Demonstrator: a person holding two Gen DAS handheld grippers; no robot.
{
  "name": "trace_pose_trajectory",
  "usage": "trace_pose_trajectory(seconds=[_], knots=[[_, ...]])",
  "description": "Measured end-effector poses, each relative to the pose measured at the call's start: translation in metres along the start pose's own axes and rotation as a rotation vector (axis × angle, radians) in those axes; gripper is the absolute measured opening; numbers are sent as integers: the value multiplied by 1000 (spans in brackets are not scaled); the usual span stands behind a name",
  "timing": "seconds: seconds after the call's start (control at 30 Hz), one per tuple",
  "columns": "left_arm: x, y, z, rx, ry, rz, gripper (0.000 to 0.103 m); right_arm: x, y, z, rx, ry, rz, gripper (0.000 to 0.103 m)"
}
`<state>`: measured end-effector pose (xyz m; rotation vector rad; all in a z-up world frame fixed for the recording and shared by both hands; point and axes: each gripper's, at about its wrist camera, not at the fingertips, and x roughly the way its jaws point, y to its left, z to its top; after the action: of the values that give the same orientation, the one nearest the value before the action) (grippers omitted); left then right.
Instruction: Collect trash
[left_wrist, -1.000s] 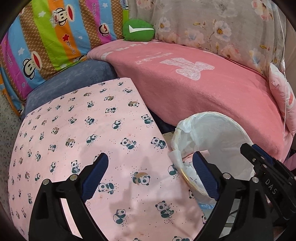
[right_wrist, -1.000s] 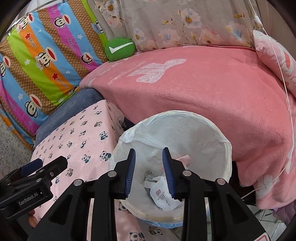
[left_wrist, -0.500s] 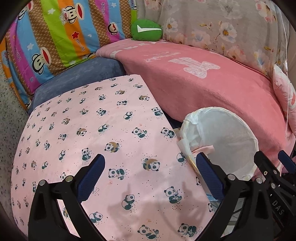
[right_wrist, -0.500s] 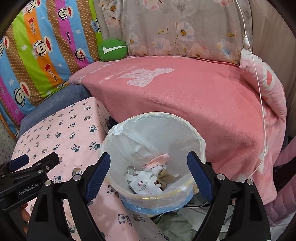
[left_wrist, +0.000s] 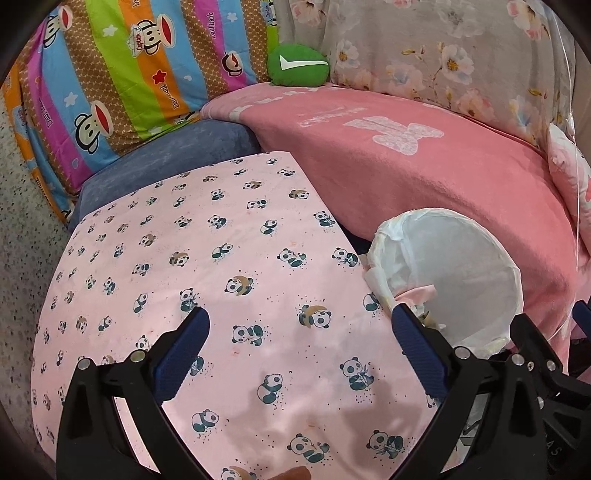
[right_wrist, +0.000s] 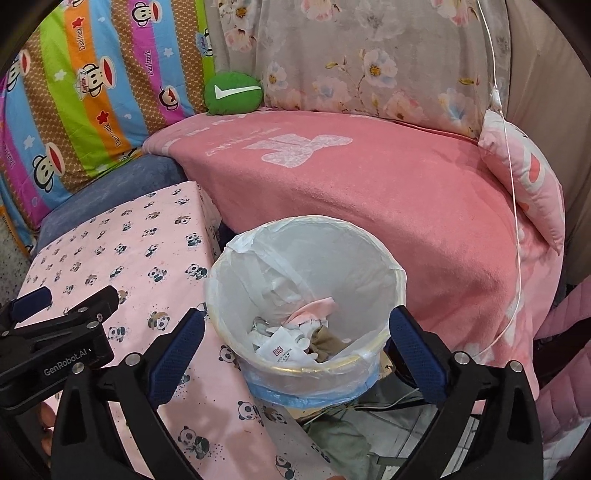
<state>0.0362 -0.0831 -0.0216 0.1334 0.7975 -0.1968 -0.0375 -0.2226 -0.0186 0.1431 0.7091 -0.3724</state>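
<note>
A waste bin (right_wrist: 391, 269) lined with a white plastic bag stands beside the panda-print table (right_wrist: 147, 236). Inside lie crumpled trash: a white wrapper with red print (right_wrist: 282, 349), a pink scrap (right_wrist: 314, 310) and a brown scrap (right_wrist: 325, 341). My right gripper (right_wrist: 295, 350) is open and empty, held above the bin's near rim. My left gripper (left_wrist: 301, 349) is open and empty above the table (left_wrist: 221, 258), with the bin (left_wrist: 461, 273) to its right. The left gripper's body shows in the right wrist view (right_wrist: 55, 347).
A pink blanket (right_wrist: 369, 184) covers the sofa behind the bin. A green cushion (right_wrist: 232, 92), a striped monkey-print quilt (right_wrist: 92, 85) and a floral cover (right_wrist: 369, 66) lie at the back. A pink pillow (right_wrist: 524, 177) and a white cord (right_wrist: 511, 184) are at right.
My right gripper opened from nearly shut and pulled back from over the bin. My left gripper drew back, showing more of the table.
</note>
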Motion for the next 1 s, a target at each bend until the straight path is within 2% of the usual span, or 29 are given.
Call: trace_pose_trajectory(seconds=[0.43, 1.0], knots=[[-4, 0, -7, -21, -9, 6, 95, -3, -1, -6, -12, 23, -2, 99], [-7, -9, -15, 0, 2, 13, 95, 0, -9, -12, 1, 34, -21, 99]])
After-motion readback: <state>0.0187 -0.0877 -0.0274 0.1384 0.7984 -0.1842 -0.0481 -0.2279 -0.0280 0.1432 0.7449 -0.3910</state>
